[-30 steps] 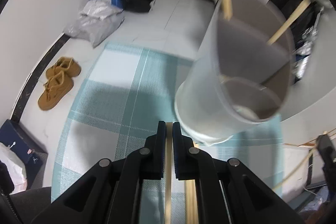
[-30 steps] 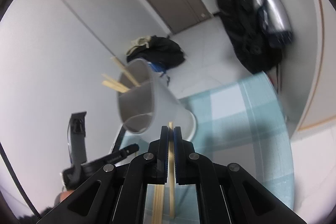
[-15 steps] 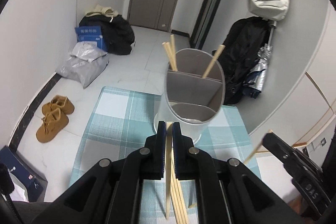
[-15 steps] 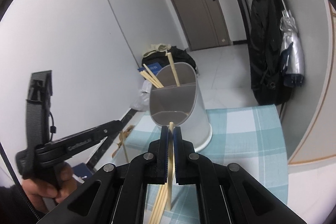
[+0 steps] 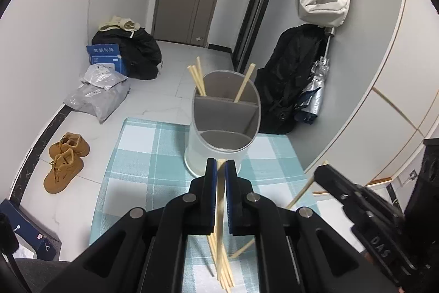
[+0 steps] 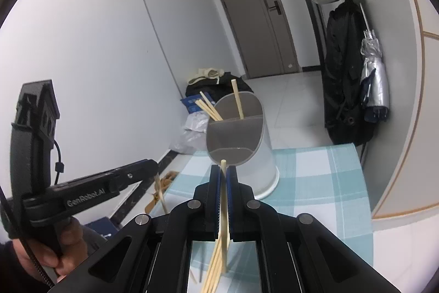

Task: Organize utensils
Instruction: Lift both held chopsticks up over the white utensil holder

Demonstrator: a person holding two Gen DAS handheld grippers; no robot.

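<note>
- My left gripper (image 5: 221, 169) pinches one chopstick (image 5: 219, 224); my right gripper (image 6: 224, 173) pinches another (image 6: 225, 216).
- The holder (image 5: 219, 133) stands just ahead of both sets of fingers, on the checked desk (image 5: 137, 169).
- I'd lift each tip above the rim, then drop it into the rear compartment beside the others.

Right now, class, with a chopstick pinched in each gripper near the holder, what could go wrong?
1. The holder is tall and light-looking; a nudge could tip it.
2. Each gripper, left and right, pinches one thin chopstick; it may swivel and miss the slot.
3. Loose chopsticks below could be knocked off the cloth.
</note>
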